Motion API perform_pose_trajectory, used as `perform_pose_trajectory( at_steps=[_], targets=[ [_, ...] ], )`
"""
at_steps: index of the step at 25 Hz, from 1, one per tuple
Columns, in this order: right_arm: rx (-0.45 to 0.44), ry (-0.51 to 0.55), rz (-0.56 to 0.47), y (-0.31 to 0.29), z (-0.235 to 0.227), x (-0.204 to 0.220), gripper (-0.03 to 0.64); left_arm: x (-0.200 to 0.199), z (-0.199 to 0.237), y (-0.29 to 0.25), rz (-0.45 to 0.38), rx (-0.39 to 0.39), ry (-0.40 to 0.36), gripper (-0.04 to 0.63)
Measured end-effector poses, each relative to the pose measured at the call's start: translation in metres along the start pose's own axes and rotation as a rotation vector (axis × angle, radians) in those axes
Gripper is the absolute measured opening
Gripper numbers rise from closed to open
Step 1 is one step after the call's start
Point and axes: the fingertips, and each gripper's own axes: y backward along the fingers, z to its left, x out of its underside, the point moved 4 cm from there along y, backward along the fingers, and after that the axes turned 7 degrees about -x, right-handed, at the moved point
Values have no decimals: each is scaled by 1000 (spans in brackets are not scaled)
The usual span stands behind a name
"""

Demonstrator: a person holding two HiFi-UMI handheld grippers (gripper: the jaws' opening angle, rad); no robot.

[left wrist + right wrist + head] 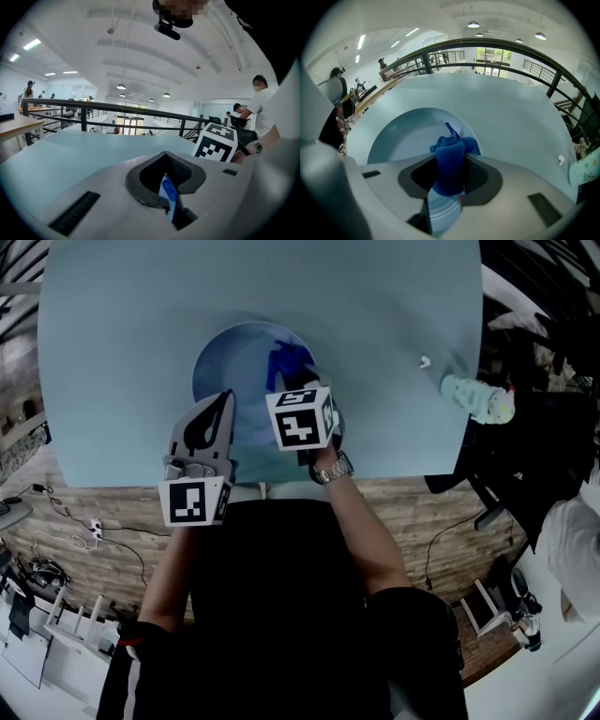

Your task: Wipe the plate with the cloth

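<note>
Two handheld grippers work over a round pale-blue plate (pixel 225 371) on a light blue table (pixel 394 306), seen from above the person's head. The right gripper (pixel 450 183) has its jaws clamped on a bunched dark-blue cloth (pixel 451 157). The cloth fills the gap between them and pokes out past the tips, with a small loop at its far end. The plate spreads just ahead of those tips and to their left, so the cloth sits over the plate's right side.

The left gripper (pixel 169 199) has its jaws closed on a thin white-and-blue edge, most likely the plate's near rim (its camera looks out level across the table, so little of the plate shows). From above, its tips meet the rim on the side nearest the person. The right gripper's marker cube sits just to the left gripper's right.

Wiping appears to be the step in hand. To do it well, the left gripper should hold firm so the plate cannot slide or tip. The right should press the cloth flat on the surface and sweep in overlapping arcs from centre to rim, with its hard jaw tips held off the plate.

Far to the right gripper's right, near the table edge, lie a pale patterned roll (pixel 478 397) and a tiny white object (pixel 424 361), both well clear of the work.
</note>
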Motion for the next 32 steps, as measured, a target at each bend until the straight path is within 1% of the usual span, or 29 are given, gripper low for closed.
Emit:
perform_pose_trajectory(
  at_steps=[4,8,11,14,24,28,32],
  targets=[
    [10,-9,-6,-6,0,-11,120,-2,11,-5,-10,7,3,0],
    [19,-18,-13,-11,2,-20,120,2,23,-5,24,9,-1,2],
    [27,-27,-13,-13,4,-27,120,-2,31,-7,2,15,0,0],
    [33,-42,-18,-15,6,-34,120,-1,40,-7,10,17,5,0],
    [36,-71,-49,-27,26,-56,120,-1,70,-2,27,14,6,2],
    [29,-73,-73,-32,33,-66,120,-2,80,-1,14,15,3,2],
    [29,-81,-63,-36,42,-67,120,0,88,5,-2,24,10,2]
  ],
)
